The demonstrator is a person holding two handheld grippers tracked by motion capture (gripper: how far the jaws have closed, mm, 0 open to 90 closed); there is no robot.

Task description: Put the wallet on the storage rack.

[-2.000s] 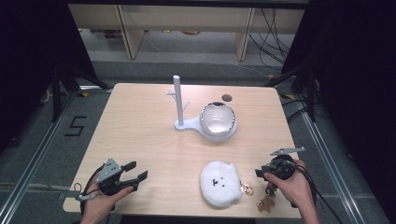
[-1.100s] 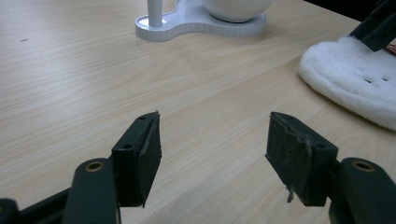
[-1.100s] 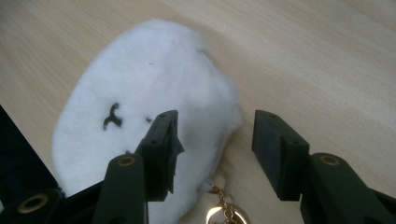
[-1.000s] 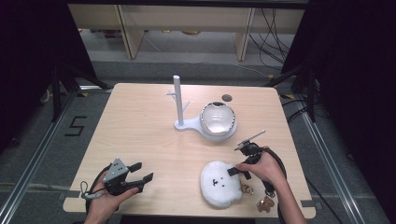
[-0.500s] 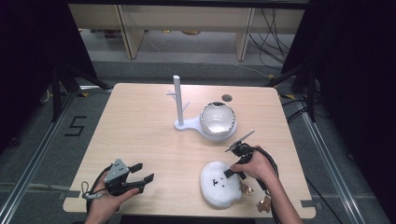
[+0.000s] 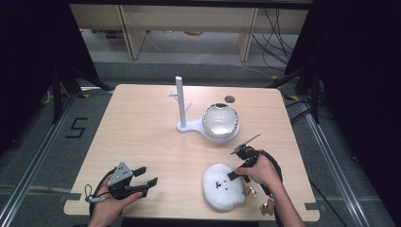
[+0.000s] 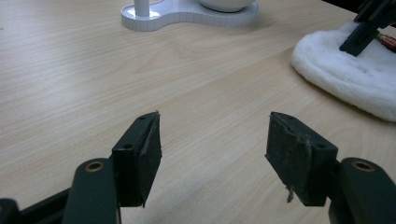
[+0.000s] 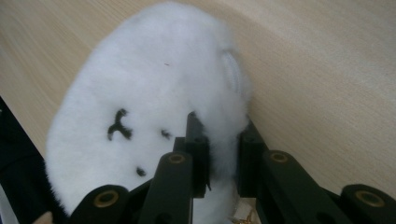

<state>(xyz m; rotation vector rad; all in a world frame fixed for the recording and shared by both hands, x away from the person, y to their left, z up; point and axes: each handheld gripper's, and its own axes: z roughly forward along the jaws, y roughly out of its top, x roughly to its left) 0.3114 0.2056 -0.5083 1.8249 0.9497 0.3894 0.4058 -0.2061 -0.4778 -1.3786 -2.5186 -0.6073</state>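
- The light wooden counter (image 6: 142,137) carried everything; the fluffy white plush pouch (image 6: 222,187), with small black face marks stitched on it, lay flat near the counter's front edge, right of centre.
- Further back, near the middle of the counter, stood a white stand (image 6: 182,106) with an upright post and short pegs, and a glossy round bowl (image 6: 220,120) rested on its base; both were well apart from the pouch.
- The pouch's long axis ran roughly from front to back of the counter, and its right rim faced the right hand-held gripper (image 6: 236,174), which was by far the nearer of the two.
- The right hand-held gripper came in from the pouch's right side, angled down and to the left; its jaws had just been closing, and in the right gripper view they pinched a fold of the pouch's (image 8: 154,93) fluffy edge between them, so it was gripping the pouch.
- The left hand-held gripper (image 6: 146,177) hovered near the front left of the counter, well apart from the pouch, which lay off to its right; its jaws stood wide apart with nothing between them.
- Some small gold-coloured metal pieces (image 6: 250,191) lay just beside the pouch's right edge, under the right hand.
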